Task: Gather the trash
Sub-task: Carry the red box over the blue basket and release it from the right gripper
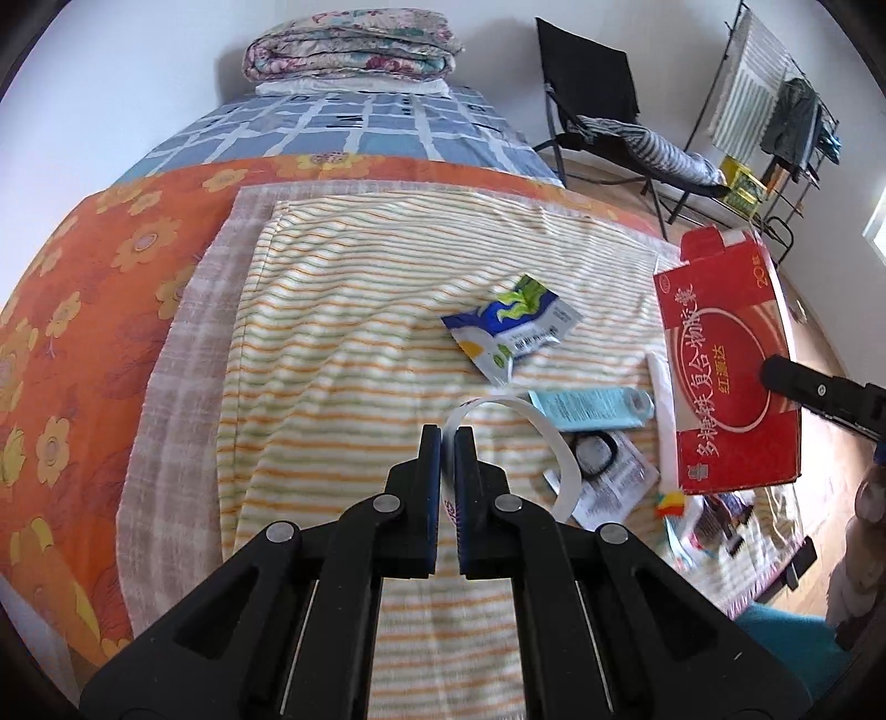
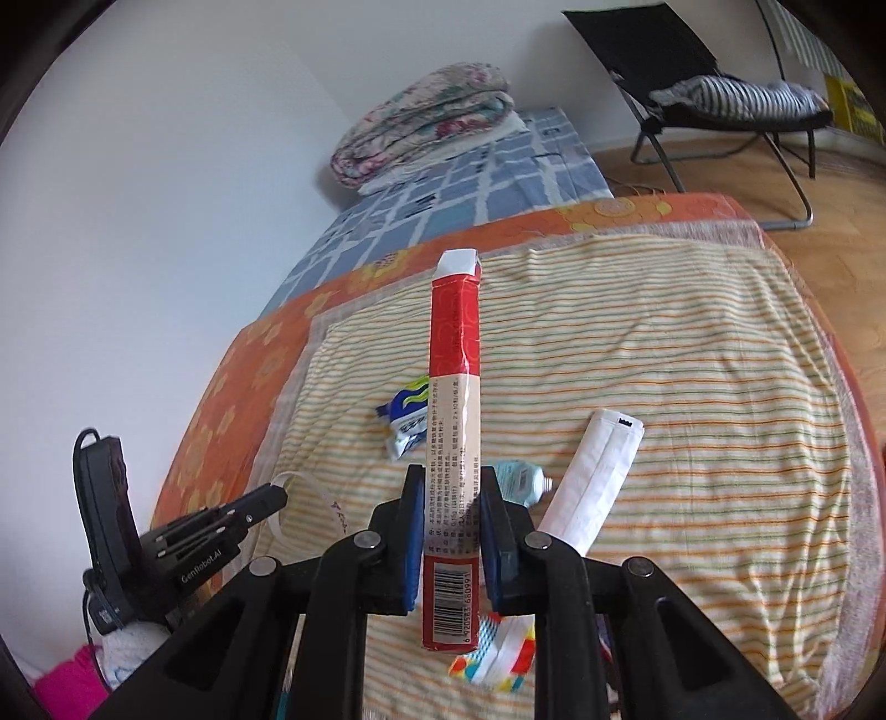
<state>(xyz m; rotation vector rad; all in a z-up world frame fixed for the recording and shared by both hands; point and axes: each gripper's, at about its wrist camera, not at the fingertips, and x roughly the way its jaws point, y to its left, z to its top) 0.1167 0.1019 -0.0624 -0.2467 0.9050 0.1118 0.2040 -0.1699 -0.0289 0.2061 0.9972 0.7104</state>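
Red carton [image 2: 453, 443], flattened, barcode end down, pinched in right gripper [image 2: 449, 531] jaws; left gripper [image 1: 448, 471] jaws pinching white strip [image 1: 545, 437].

bed layout: striped towel [image 1: 343, 310] spread over near end of bed, flowered sheet [image 1: 83, 288] under it, sticking out left and behind. checked sheet [image 1: 354, 127] further back, folded quilt [image 1: 354, 47] on top at far end by wall. on towel: snack wrapper [image 1: 512, 327] mid-right, tube [image 1: 587, 407] in front of it, leaflet [image 1: 603, 476] nearer still, long paper packet [image 2: 592, 476] just right of tube. folding chair [image 1: 598, 105] on floor, right of bed, drying rack [image 1: 775, 105] right of chair
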